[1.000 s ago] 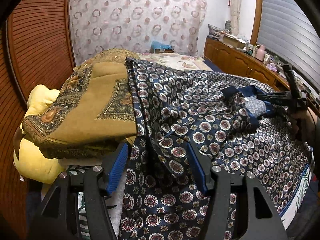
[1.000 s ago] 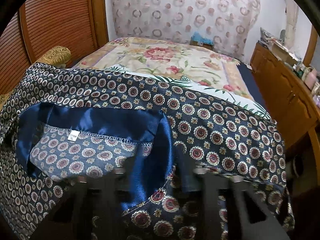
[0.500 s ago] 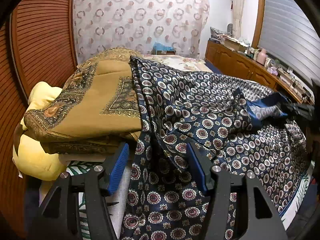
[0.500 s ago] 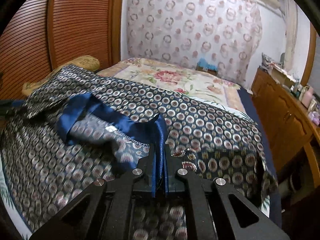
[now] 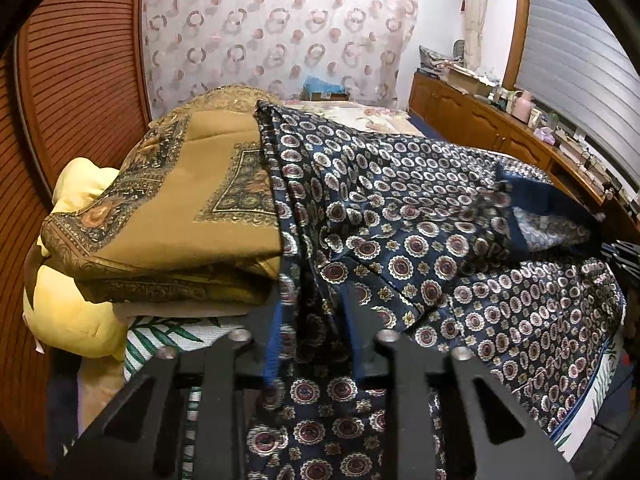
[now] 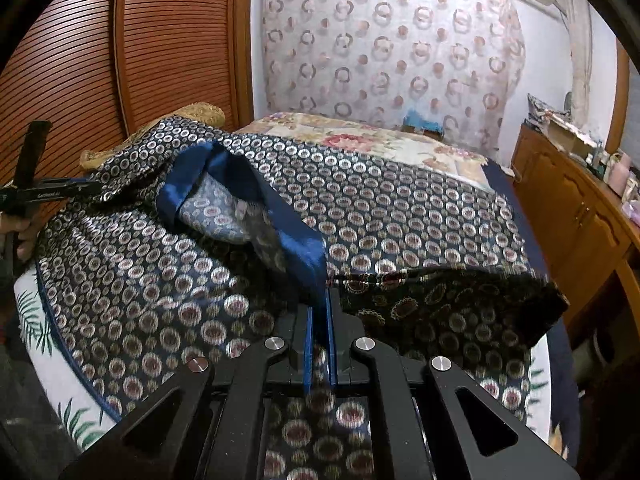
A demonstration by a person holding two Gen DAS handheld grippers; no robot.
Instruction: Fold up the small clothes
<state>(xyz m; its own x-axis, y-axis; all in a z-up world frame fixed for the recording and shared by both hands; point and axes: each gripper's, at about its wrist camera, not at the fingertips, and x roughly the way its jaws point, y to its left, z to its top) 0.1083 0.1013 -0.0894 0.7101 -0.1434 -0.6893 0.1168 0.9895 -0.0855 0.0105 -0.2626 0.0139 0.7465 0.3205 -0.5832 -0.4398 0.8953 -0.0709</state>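
A navy shirt (image 5: 432,216) with a round medallion print and a plain blue collar (image 6: 280,216) lies spread over the bed. In the left wrist view my left gripper (image 5: 314,320) has its blue pads narrowed around a fold of the shirt's edge, with a gap still between them. In the right wrist view my right gripper (image 6: 320,312) is shut on the shirt at the collar and holds it lifted. The left gripper also shows in the right wrist view (image 6: 48,192) at the far left, at the shirt's edge.
A folded ochre patterned blanket (image 5: 180,208) on a yellow pillow (image 5: 68,312) lies left of the shirt. The bed has a floral cover (image 6: 380,140). A wooden slatted wardrobe (image 6: 160,40) stands left, a wooden cabinet (image 6: 572,208) with clutter right.
My right gripper closed on the collar and lifted it up. My left gripper's pads narrowed around the shirt's edge fold.
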